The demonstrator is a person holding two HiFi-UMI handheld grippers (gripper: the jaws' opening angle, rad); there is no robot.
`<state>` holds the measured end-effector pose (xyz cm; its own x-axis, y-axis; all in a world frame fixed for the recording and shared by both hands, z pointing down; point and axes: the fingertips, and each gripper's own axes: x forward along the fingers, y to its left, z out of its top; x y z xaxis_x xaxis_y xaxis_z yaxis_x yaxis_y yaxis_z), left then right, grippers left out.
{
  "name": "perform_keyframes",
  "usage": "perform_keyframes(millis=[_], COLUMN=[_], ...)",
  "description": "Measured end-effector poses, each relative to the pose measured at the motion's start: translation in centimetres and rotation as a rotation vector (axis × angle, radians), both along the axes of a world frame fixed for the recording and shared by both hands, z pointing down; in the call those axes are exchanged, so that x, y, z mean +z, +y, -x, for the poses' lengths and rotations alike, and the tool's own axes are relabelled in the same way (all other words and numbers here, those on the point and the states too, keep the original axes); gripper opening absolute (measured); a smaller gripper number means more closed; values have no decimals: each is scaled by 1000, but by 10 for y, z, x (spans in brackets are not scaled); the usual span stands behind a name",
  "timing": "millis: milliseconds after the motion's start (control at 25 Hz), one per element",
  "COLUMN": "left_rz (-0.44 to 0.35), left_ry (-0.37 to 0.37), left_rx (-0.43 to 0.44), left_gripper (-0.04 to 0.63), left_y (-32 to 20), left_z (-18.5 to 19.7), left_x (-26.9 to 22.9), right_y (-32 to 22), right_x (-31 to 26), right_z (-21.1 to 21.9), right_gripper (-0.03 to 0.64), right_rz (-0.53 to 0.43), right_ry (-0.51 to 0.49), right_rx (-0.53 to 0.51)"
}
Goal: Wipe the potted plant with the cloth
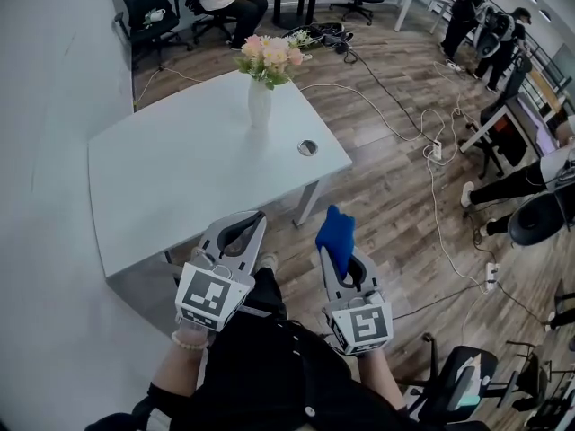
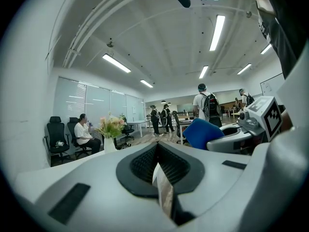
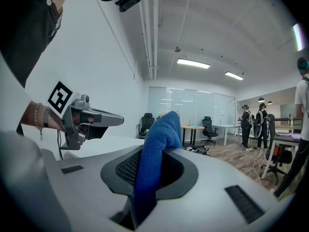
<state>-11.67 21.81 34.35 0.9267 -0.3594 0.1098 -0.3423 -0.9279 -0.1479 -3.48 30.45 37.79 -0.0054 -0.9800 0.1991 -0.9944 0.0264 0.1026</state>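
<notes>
The potted plant (image 1: 266, 57), pink and yellow flowers in a white vase (image 1: 259, 104), stands at the far side of the white table (image 1: 171, 178). In the left gripper view the plant (image 2: 110, 128) is ahead at the left. My right gripper (image 1: 338, 251) is shut on a blue cloth (image 1: 335, 230), which sticks up from the jaws over the floor, right of the table's near corner. The cloth (image 3: 157, 151) fills the right gripper (image 3: 150, 164) jaws. My left gripper (image 1: 254, 220) is shut and empty near the table's front edge; its jaws (image 2: 157, 152) meet.
A round cable hole (image 1: 307, 147) sits in the table near its right edge. White cables and a power strip (image 1: 437, 150) run over the wooden floor. Office chairs (image 1: 148, 9) and several people stand or sit at the back and right.
</notes>
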Motion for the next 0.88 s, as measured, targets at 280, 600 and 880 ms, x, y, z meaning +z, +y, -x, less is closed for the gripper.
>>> perform_keyframes(millis=[280,600,880], left_rz=[45,50,41], left_ry=[34,22,23], left_rx=[-13,-16,-22], left_gripper=[14,14,14], left_y=[-40,-95,-160], left_z=[-29,-52,-77], left_x=[-2,-2,-9], right_y=[-37,-96,-150], right_x=[-1,-10,-13], right_z=[-19,-30,-64], right_gripper=[86,86,86], right_rz=[17,29,34], right_ry=[16,28,7], right_rx=[-38,-62,-30])
